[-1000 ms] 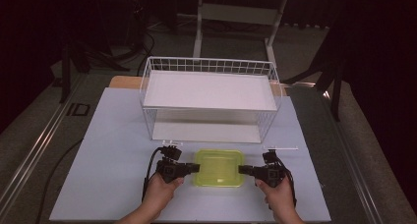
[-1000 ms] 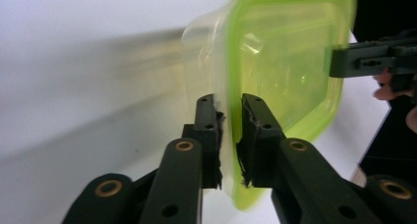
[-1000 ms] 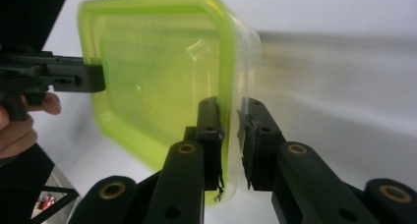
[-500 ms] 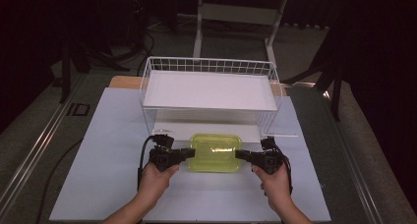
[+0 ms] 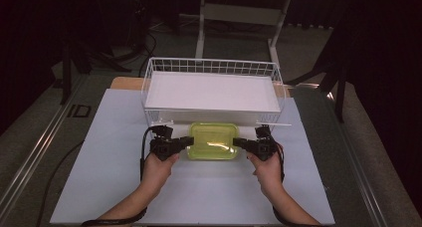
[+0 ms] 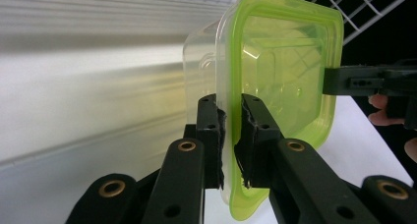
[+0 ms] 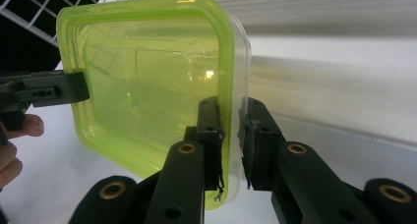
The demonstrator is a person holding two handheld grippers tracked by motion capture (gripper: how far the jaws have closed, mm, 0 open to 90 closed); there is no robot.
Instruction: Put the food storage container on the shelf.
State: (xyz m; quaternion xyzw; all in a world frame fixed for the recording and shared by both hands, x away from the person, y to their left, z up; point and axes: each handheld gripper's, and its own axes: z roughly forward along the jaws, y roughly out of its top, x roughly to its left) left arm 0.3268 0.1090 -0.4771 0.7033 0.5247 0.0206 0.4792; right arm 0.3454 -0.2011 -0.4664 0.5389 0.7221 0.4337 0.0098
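From the high view, a person is holding a green-lidded container [image 5: 213, 141] between two grippers, just in front of a white wire basket [image 5: 211, 67] standing on a white board [image 5: 99, 177]; the left gripper [image 5: 188, 140] is meeting the container's left edge and the right gripper [image 5: 238, 142] its right edge; the left hand [image 5: 158, 168] and right hand [image 5: 266, 168] are coming in from the bottom; from here I cannot tell whether the container is resting on the board or hanging just above it.

The left gripper view is showing what the high view is not: the left gripper [image 6: 231, 135] is nearly closed, its jaws pinching the rim of the green lid [image 6: 285, 71] where it is sitting on the clear tub [image 6: 201, 62]; the other gripper [image 6: 369, 81] is reaching in at the far edge.

The right gripper view is mirroring this; the right gripper [image 7: 231, 140] is likewise narrowed onto the lid's rim, with the basket's white side [image 7: 344, 62] lying behind.
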